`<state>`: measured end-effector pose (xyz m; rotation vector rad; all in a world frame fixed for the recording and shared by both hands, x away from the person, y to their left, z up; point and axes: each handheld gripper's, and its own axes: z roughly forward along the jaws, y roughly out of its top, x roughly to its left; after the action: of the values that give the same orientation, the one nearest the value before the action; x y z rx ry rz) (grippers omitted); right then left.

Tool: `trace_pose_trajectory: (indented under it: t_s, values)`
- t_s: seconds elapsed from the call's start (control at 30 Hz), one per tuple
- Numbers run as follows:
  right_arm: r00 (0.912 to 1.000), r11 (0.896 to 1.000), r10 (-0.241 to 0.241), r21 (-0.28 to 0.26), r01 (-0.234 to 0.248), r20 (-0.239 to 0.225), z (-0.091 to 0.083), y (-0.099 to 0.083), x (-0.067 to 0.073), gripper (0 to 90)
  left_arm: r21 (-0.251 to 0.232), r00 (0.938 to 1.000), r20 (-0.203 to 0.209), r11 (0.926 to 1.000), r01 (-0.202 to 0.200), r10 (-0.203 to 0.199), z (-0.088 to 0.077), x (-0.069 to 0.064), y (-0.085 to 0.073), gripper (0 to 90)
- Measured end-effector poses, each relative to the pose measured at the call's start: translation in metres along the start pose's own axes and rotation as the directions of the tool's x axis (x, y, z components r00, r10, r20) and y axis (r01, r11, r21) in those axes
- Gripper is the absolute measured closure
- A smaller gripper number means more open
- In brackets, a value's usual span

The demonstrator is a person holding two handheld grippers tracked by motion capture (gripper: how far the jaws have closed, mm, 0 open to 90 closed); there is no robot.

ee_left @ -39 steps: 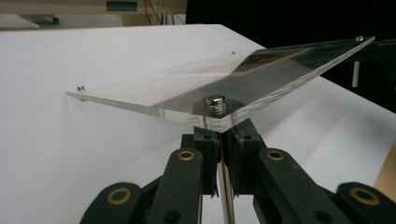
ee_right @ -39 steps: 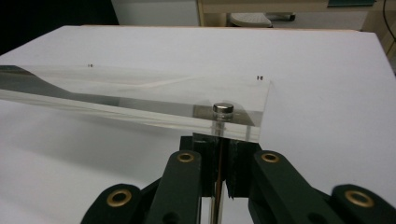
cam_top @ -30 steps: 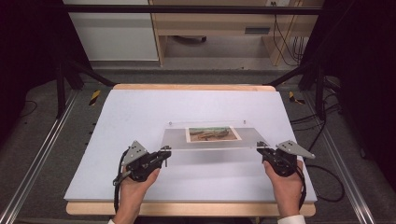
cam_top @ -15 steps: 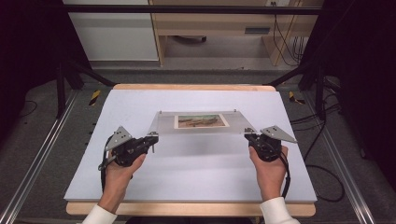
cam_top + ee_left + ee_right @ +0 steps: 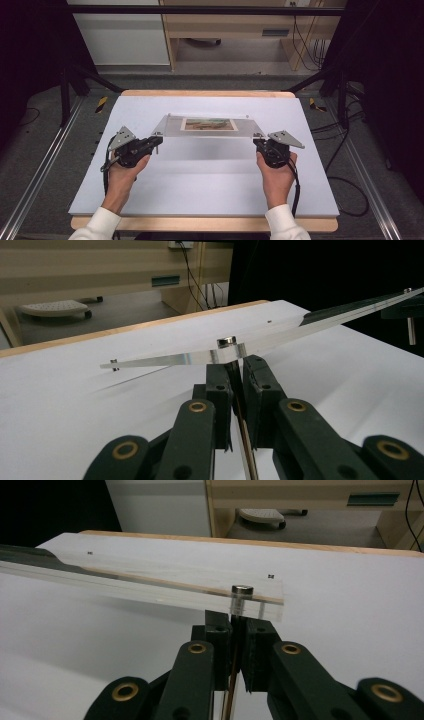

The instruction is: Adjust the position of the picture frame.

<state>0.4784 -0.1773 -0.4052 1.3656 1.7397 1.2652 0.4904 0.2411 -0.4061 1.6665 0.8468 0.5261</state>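
Clear picture frame (image 5: pixel 210 126) carried off the table (image 5: pixel 200 190), one near corner per gripper.
Left gripper (image 5: pixel 235 371) and right gripper (image 5: pixel 239 620) each clamp a corner post; lift evenly, keep it level.

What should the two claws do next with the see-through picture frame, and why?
Probably keep it level and carry it a little farther up the table. The left claw and right claw each pinch a near corner post of the clear picture frame, which hangs above the white table.
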Motion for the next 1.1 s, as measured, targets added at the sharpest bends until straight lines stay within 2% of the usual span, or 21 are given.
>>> trace_pose_trajectory:
  t_s: [0.23,0.33,0.57,0.77,1.1]
  values:
    - [0.9999,1.000,-0.011,0.010,0.011,-0.006,-0.002,-0.006,0.004,83.3,0.015,0.9999,-0.011,0.9999,0.001,-0.001,0.002,0.004,-0.007,81.4]
    - [0.9999,1.000,-0.010,0.025,0.010,-0.009,-0.001,-0.012,0.005,83.0,0.028,0.9998,-0.011,0.9995,0.017,-0.017,0.002,0.003,-0.013,81.4]
    - [0.9989,0.998,-0.040,0.037,0.041,-0.023,-0.003,-0.024,0.008,83.0,0.056,0.9994,-0.030,0.9983,0.018,-0.016,-0.001,0.000,-0.029,81.8]
    - [0.9979,0.997,-0.055,0.059,0.057,-0.034,-0.004,-0.035,0.006,83.2,0.079,0.9975,-0.030,0.9946,0.067,-0.065,-0.002,-0.005,-0.038,83.1]
    - [0.9970,0.997,-0.038,0.071,0.043,-0.068,-0.004,-0.048,0.002,83.9,0.119,0.9970,-0.040,0.9904,0.071,-0.067,-0.003,-0.008,-0.047,83.8]
